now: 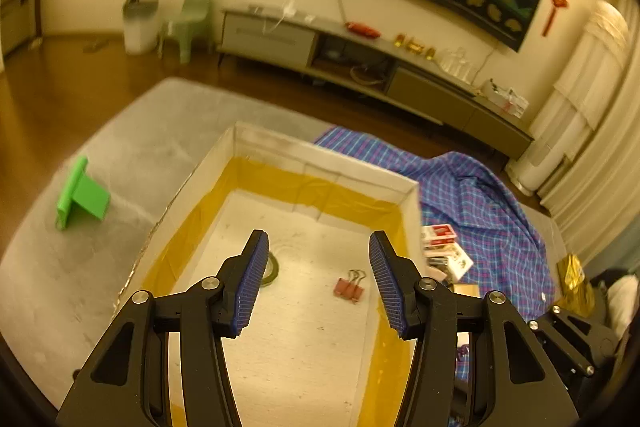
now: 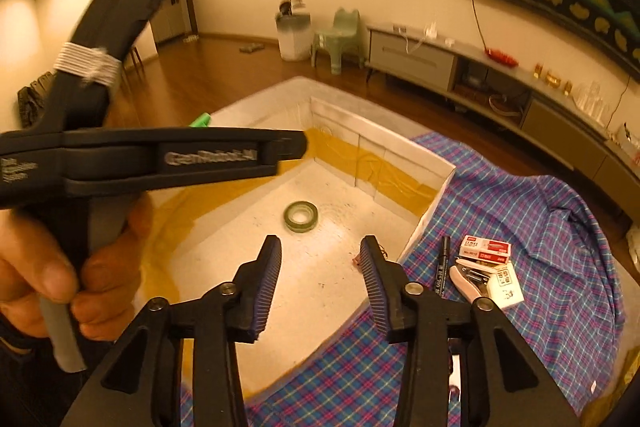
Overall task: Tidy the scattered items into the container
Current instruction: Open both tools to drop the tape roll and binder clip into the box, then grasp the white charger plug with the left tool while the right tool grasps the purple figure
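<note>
A white open box with yellow tape along its inner walls sits on a grey rug; it also shows in the right wrist view. Inside lie a green tape roll and a pink binder clip. My left gripper is open and empty above the box floor. My right gripper is open and empty over the box's near right edge. On the blue plaid cloth right of the box lie a black marker, a red-and-white staple box, a stapler and a white card box.
A green plastic piece lies on the rug left of the box. The hand-held left gripper body crosses the left of the right wrist view. A long TV cabinet, a bin and a green stool stand by the far wall.
</note>
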A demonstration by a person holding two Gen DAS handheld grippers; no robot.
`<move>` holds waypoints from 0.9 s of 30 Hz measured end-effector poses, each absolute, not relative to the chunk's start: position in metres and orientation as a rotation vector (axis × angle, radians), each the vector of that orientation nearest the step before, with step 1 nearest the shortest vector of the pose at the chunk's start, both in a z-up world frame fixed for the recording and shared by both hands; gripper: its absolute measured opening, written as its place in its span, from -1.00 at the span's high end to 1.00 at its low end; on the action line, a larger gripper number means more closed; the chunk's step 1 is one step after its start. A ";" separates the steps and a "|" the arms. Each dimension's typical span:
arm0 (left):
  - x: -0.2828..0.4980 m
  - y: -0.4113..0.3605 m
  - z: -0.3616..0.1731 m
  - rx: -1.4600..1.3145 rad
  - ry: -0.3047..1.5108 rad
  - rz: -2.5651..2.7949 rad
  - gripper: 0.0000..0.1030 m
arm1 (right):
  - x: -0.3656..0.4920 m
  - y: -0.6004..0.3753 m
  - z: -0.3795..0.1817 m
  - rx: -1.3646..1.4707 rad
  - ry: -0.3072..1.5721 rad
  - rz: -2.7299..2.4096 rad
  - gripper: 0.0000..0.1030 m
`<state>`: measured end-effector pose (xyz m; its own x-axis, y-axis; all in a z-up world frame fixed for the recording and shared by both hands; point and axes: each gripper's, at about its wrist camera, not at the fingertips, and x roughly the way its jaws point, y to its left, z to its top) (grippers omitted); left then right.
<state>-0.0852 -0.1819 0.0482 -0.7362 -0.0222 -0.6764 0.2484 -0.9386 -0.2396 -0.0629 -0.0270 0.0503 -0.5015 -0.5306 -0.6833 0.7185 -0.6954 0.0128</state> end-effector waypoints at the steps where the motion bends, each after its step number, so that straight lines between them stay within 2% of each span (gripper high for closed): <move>1: -0.082 -0.178 0.051 1.051 0.460 -2.768 -0.08 | -0.055 -0.022 0.053 0.855 0.340 -2.202 0.12; 10: -0.046 -0.144 0.077 0.873 0.281 -2.843 -0.08 | -0.012 0.013 0.070 0.705 0.240 -2.199 0.11; 17: -0.025 -0.135 0.084 0.844 0.346 -2.868 -0.08 | 0.003 0.037 0.077 0.671 0.178 -2.184 0.09; 27: 0.001 -0.079 0.085 0.836 0.308 -2.990 -0.07 | 0.021 0.099 0.092 0.648 0.133 -2.271 0.07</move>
<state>0.0007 -0.0794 0.0849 -0.8561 0.0325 -0.5158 0.0734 -0.9803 -0.1835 0.0206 0.0990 0.0924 -0.5849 -0.6465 -0.4898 0.6992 -0.7080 0.0994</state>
